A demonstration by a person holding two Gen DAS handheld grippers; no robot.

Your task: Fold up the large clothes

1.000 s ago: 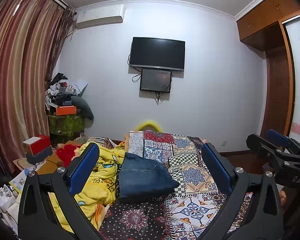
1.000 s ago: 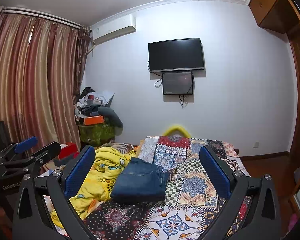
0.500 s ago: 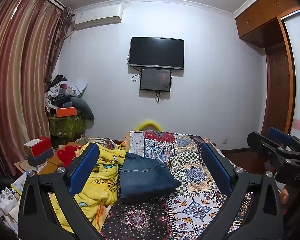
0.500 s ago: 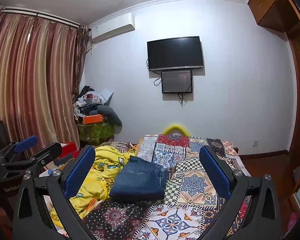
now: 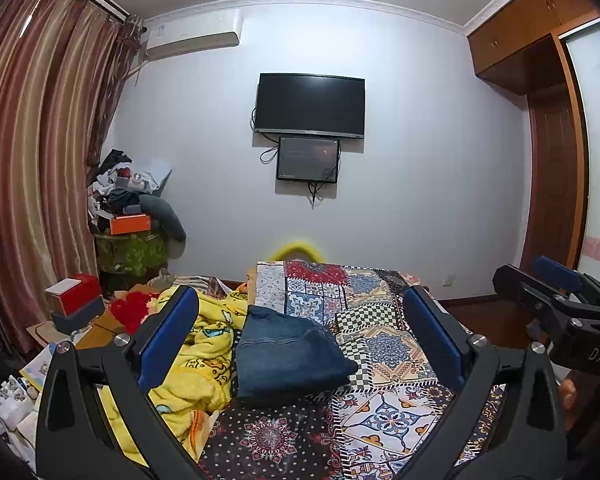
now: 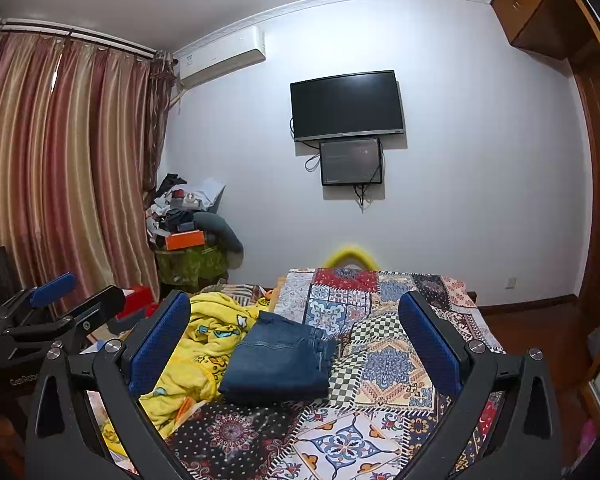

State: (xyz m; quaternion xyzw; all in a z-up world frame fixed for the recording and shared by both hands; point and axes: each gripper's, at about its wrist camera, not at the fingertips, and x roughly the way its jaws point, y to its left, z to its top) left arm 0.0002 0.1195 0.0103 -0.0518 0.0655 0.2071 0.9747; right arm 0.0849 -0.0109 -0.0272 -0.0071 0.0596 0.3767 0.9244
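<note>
Folded blue jeans [image 5: 288, 354] lie in a compact stack on the patchwork bedspread [image 5: 384, 344]; they also show in the right wrist view [image 6: 278, 358]. My left gripper [image 5: 300, 334] is open and empty, held above and back from the jeans. My right gripper [image 6: 294, 330] is open and empty, also held back from them. The right gripper shows at the right edge of the left wrist view [image 5: 556, 304], and the left gripper at the left edge of the right wrist view [image 6: 60, 312].
A crumpled yellow cartoon blanket [image 5: 200, 356] lies left of the jeans. A cluttered stand with an orange box [image 5: 130, 224] stands by the striped curtain [image 5: 32, 168]. A red box [image 5: 74, 294] sits at the bedside. A TV [image 5: 310, 106] hangs on the far wall; a wardrobe [image 5: 556, 152] is right.
Both grippers have lifted and drawn back slightly; the view tilts up a little. The jeans have not moved.
</note>
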